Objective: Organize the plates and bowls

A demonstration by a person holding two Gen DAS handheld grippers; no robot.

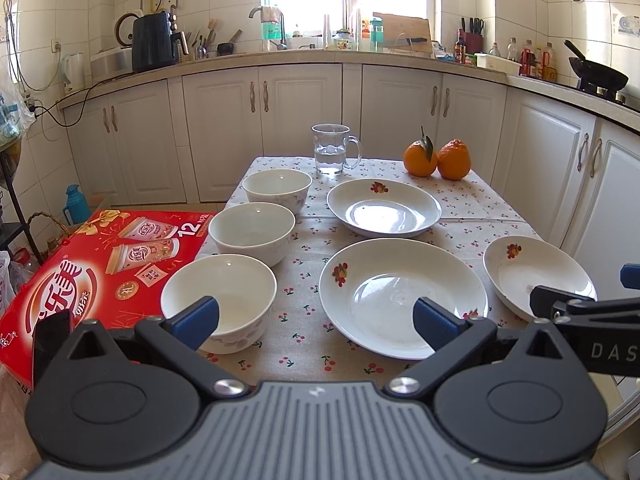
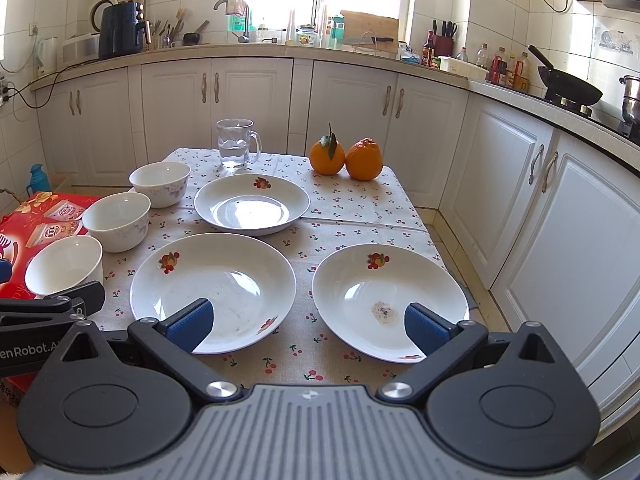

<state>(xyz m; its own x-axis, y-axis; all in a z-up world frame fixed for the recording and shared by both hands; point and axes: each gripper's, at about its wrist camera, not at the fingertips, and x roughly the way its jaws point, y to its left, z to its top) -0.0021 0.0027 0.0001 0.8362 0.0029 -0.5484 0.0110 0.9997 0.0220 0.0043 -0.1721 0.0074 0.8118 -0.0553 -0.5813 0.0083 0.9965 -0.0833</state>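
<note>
- Three shallow white ceramic plates with fruit motifs lie separately on the surface: one toward the far middle [image 2: 252,204], one at the near middle [image 2: 214,290], and one by the near right edge [image 2: 390,302], which shows a small grey smudge in its well.
- Three plain white ceramic bowls run in a file down the left edge: far [image 2: 160,182], middle [image 2: 117,220], near [image 2: 66,266]. None is nested or stacked, so the sorting looks not yet begun.
- The left tongs [image 1: 316,318] hover over the near edge, spread wide and empty, between the near bowl [image 1: 218,300] and the near-middle plate [image 1: 402,296].
- The right tongs [image 2: 308,324] hang likewise spread and empty, over the gap between the two nearest plates, likely poised to pick one for stacking.
- A clear glass mug of water [image 2: 236,144] and two oranges [image 2: 346,158] stand at the far edge, apart from the crockery.
- The surface wears a cherry-print cloth [image 2: 340,208]; a red printed carton [image 1: 100,268] sits just beside its left edge.
- Beyond, white kitchen cabinets [image 2: 256,96], a sunlit window, and a black wok [image 2: 568,84] on the stove.
</note>
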